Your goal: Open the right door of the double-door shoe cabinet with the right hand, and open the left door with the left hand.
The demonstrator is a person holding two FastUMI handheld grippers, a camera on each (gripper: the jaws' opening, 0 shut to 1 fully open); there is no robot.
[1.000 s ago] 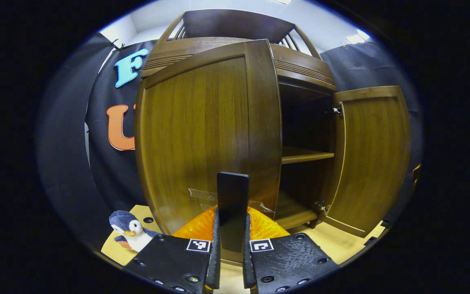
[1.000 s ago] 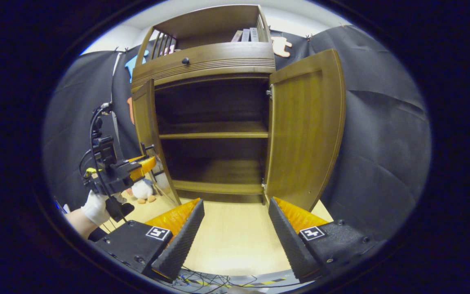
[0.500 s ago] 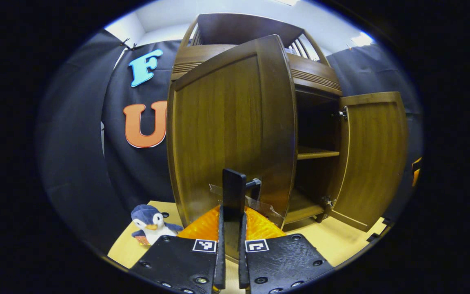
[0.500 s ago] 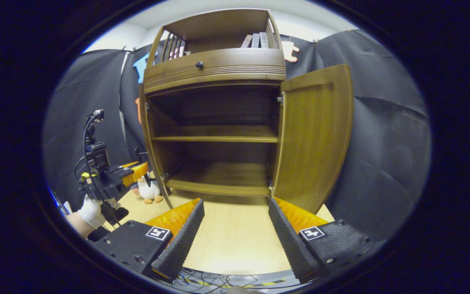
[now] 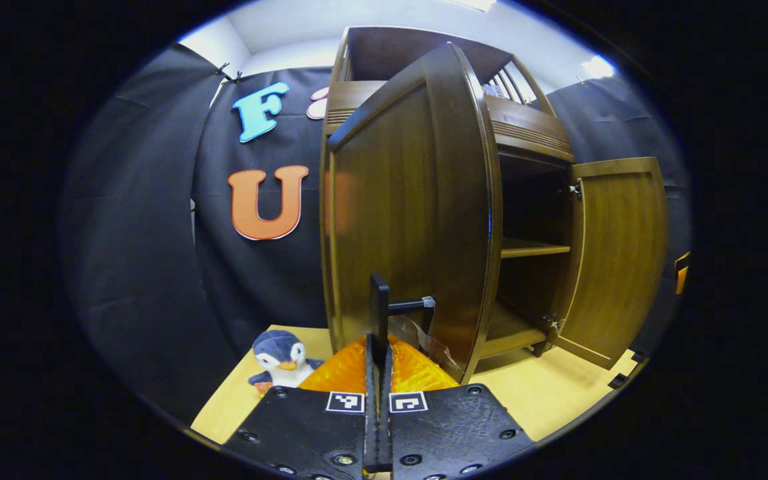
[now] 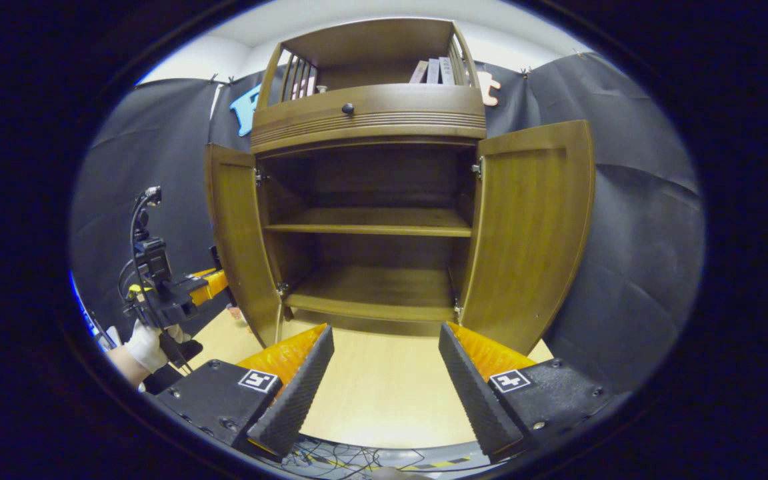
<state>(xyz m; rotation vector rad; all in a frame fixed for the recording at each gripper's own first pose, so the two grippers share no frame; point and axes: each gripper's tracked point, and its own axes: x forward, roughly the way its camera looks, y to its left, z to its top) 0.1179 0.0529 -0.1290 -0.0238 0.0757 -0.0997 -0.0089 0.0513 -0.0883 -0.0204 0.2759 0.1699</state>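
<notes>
The brown wooden shoe cabinet (image 6: 371,113) stands with both doors swung out. In the left gripper view, my left gripper (image 5: 378,347) is shut on the dark bar handle (image 5: 379,303) of the left door (image 5: 411,220), which stands nearly edge-on. The right door (image 5: 617,253) hangs open beyond it. The right gripper view shows the left door (image 6: 237,240) and the right door (image 6: 531,227) either side of bare shelves. My right gripper (image 6: 386,331) is open and holds nothing, low in front of the cabinet. My left gripper (image 6: 219,283) is at the left door, held by a gloved hand (image 6: 139,339).
A plush penguin (image 5: 281,357) sits on the light wooden floor (image 6: 377,400) left of the cabinet. Black cloth walls surround the booth. A drawer with a round knob (image 6: 348,108) and an upper rack with books (image 6: 434,70) top the cabinet. Cables lie near the front edge (image 6: 337,459).
The left door has swung farther out with my left gripper shut on its handle. My right gripper stays open, with the cabinet now more central in its view.
</notes>
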